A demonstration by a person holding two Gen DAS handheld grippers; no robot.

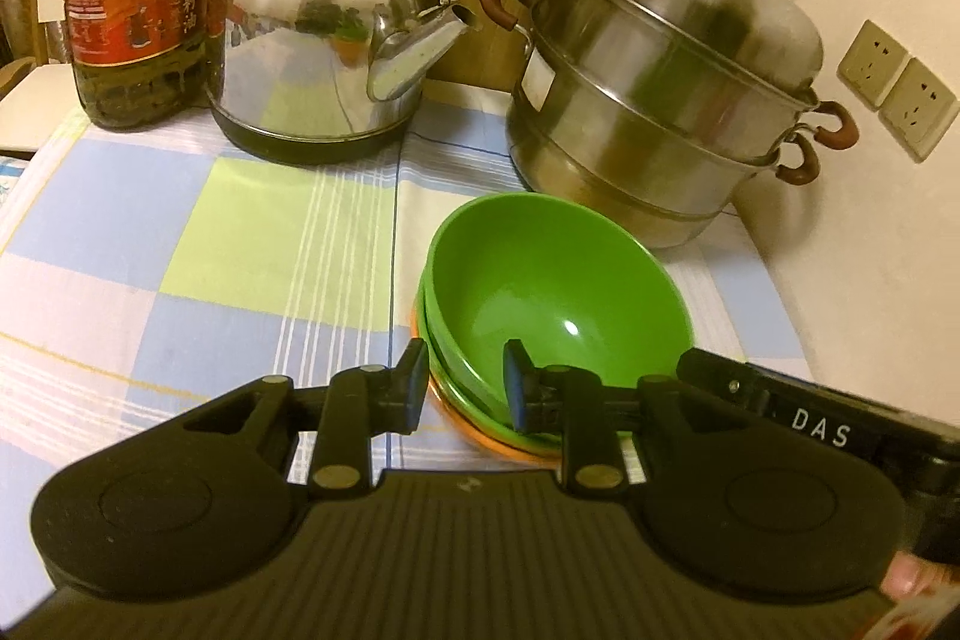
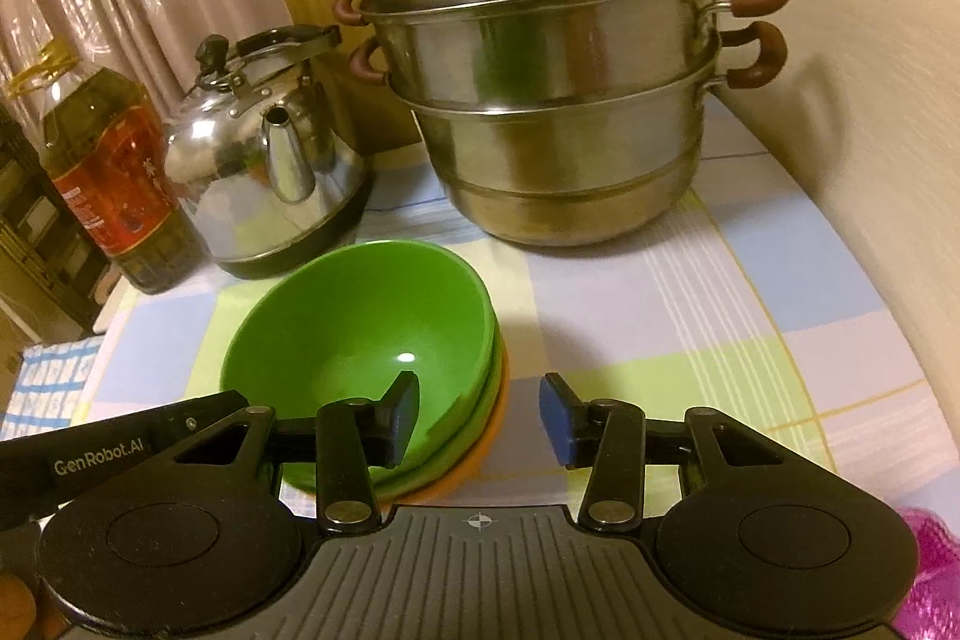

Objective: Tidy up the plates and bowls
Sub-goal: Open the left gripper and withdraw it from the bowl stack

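Between both tools sits the bowl stack (image 1: 558, 304) on the table (image 1: 180, 244). Left tool (image 1: 462, 388) straddles its near-left rim, jaws parted, ungripped. Right tool (image 2: 480, 421) straddles the right rim, open. Beyond stand a kettle (image 1: 324, 40) and steamer (image 2: 552, 100).

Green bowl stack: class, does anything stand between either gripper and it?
Nothing visible does. The left gripper straddles the near rim of the green bowl; the right gripper straddles its other side. The kettle and steamer stand beyond the bowls.
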